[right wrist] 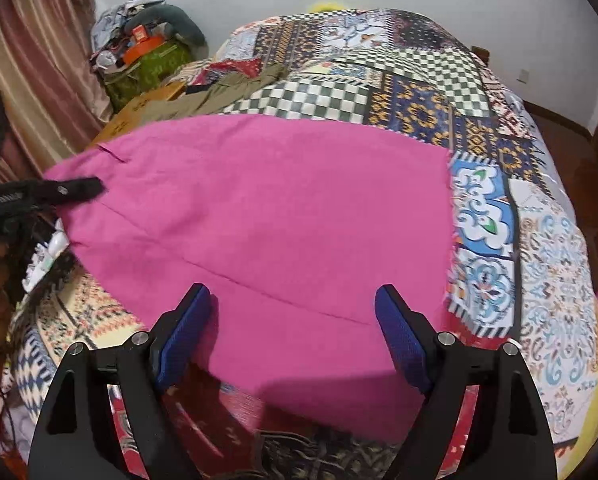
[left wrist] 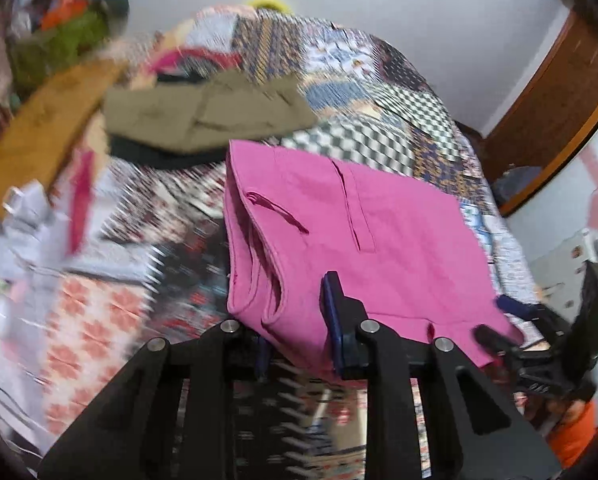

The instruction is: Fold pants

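I see the bed (right wrist: 479, 128) under its patchwork quilt, with the pink pants (right wrist: 279, 208) spread flat across its near side. My left gripper (left wrist: 299, 332) is clamped on the waistband edge nearest me; my right gripper (right wrist: 295, 332) hovers above the pant-leg end, jaws apart and empty. I judge a fold is starting: next, the right must pinch its edge.
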`<state>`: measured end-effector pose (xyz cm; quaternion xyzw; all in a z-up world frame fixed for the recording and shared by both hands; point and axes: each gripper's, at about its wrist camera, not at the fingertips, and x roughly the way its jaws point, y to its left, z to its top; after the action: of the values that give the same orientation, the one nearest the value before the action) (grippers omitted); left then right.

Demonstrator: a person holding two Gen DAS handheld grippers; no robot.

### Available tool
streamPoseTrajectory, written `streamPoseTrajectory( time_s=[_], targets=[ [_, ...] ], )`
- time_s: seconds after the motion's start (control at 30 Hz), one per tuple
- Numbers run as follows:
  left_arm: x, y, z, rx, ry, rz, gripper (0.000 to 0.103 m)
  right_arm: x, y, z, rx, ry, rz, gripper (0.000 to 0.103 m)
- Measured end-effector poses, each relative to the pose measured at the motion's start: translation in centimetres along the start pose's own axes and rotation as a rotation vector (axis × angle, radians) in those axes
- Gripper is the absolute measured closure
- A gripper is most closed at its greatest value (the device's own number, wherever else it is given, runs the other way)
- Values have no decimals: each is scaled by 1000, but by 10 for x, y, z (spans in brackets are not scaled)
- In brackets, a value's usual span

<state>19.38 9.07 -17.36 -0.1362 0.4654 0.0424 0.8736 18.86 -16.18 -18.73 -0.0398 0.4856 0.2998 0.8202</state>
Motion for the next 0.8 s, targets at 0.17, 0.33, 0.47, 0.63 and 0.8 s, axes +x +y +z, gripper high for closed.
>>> streamPoseTrajectory(
  time_s=[0.17, 0.33, 0.47, 0.63, 0.8],
  targets=[
    [-21, 0, 3, 85, -92, 131, 80, -3, -9, -8, 10, 16, -14, 21],
    [-34, -27, 8, 185, -179, 162, 80, -6, -11, -13, 16, 9, -11, 21],
    [-42, -55, 19, 234, -222, 107, 81, -2, -13, -13, 35, 12, 3, 21],
    [-44, -92, 33, 291, -213, -31, 82, -1, -14, -14, 39, 6, 10, 21],
    [-31, -121, 44, 287, -119, -211, 84, -1, -15, -15, 45, 0, 16, 21]
  ],
)
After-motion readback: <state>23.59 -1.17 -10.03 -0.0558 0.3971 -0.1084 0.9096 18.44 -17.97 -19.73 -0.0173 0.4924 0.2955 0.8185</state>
